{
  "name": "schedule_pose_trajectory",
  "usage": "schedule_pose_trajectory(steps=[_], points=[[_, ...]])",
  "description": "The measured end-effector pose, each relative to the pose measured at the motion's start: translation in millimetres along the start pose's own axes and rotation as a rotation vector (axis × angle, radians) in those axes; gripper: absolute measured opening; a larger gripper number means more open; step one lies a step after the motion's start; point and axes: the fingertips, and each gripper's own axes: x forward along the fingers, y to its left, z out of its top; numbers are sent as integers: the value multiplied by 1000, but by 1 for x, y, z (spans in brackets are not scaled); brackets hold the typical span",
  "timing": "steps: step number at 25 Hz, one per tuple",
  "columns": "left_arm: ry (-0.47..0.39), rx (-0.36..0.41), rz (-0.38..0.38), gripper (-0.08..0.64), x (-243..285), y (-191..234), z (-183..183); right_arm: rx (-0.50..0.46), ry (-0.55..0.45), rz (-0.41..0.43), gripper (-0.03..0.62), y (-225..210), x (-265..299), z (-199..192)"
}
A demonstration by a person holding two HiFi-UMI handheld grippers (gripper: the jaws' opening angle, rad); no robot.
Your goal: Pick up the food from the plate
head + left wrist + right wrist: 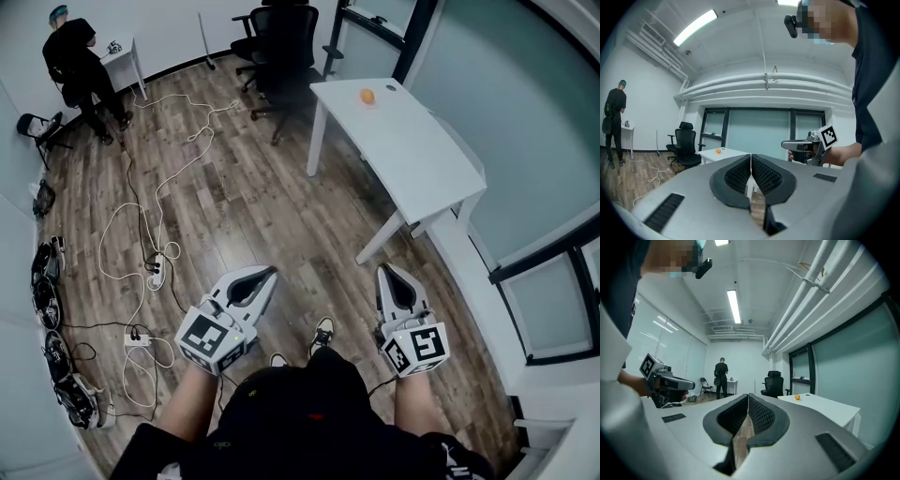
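While the left gripper (pixel 269 272) and right gripper (pixel 385 270) show jaws together, an orange (pixel 367 96) tops the white table (pixel 412 159)

Seemingly open floor (pixel 244 216) toward white table (pixel 412 159)

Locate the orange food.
The orange food sits upper right in the head view, at the far end of the white table, near the black office chairs.

We're in a sparse office-type room here, folks: white bench (pixel 403 141), black swivel chairs (pixel 281 47), glass partition walls (pixel 506 112), wood-plank floor (pixel 244 216), cables (pixel 157 211) trailing to power strips (pixel 156 274).
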Motion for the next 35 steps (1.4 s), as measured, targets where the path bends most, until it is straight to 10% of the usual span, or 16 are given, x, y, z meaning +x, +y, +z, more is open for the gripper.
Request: schedule_pose_trajectory(steps=[35], points=[[25, -11, 186, 23, 254, 190, 34, 107, 24, 131, 26, -216, 289, -20]])
